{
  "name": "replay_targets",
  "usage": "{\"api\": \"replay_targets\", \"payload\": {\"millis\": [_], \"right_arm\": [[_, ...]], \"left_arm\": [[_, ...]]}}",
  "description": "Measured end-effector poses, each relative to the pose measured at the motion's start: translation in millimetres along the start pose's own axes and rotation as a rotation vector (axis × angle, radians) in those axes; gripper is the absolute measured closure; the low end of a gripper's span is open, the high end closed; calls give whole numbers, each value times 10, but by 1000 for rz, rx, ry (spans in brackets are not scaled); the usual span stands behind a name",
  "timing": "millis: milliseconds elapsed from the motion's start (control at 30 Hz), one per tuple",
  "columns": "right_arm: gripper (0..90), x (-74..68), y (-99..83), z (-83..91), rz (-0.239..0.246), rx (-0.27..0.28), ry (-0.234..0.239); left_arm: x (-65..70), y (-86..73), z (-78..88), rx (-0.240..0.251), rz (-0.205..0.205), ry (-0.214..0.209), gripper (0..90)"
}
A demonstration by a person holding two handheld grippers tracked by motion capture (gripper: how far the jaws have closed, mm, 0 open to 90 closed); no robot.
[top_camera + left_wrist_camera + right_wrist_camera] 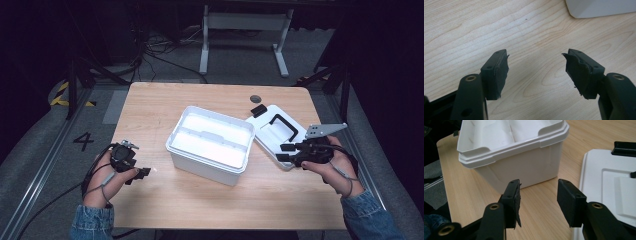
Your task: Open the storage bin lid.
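A white plastic box [212, 145] stands open in the middle of the wooden table [150, 105], with an inner tray inside. Its white lid [272, 132], with a black handle [284, 125], lies flat to the right of it. My left gripper [145, 172] is open near the table's front left, over bare wood [536, 72], with a corner of the box [599, 8] ahead. My right gripper [284, 152] is open at the lid's near edge; in the right gripper view its jaws [539, 202] point at the box wall [524, 170], the lid [609, 180] beside them.
A black latch piece [258, 110] sits at the lid's far corner. A round dark hole [255, 98] marks the table's far side. Beyond the table stand a white desk frame [245, 35] and cables on the grey floor.
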State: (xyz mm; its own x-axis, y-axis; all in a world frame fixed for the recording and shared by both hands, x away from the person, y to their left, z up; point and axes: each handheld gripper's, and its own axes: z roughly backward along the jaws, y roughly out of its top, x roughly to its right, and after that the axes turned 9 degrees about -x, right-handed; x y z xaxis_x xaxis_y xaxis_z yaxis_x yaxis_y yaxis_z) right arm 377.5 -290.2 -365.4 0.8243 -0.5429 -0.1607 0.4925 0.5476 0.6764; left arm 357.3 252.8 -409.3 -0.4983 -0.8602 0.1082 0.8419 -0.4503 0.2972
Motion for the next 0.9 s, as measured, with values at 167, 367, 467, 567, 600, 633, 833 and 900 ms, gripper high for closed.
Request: {"api": "replay_targets", "payload": {"millis": [167,367,467,567,600,633,833,900], "right_arm": [[548,-62,-65,-53,-6,-6,18],[550,-150,-125,-133,10,-30,18],[547,-198,-144,-174,20,-37,28],[548,-248,-183,-239,32,-44,37],[548,-256,-195,-255,31,-46,37],[548,-263,-213,-276,31,-49,41],[547,-246,-317,-415,18,-70,65],[548,-253,-340,-455,17,-77,69]], "left_arm": [[19,13,-19,-7,-4,-4,352],[11,12,-16,-11,-10,3,349],[16,14,-23,-12,-9,1,349],[16,17,-27,-16,-16,4,349],[18,17,-29,-15,-14,4,349],[17,19,-30,-16,-18,4,349],[23,22,-43,-20,-12,6,345],[23,25,-47,-23,-14,8,345]]}}
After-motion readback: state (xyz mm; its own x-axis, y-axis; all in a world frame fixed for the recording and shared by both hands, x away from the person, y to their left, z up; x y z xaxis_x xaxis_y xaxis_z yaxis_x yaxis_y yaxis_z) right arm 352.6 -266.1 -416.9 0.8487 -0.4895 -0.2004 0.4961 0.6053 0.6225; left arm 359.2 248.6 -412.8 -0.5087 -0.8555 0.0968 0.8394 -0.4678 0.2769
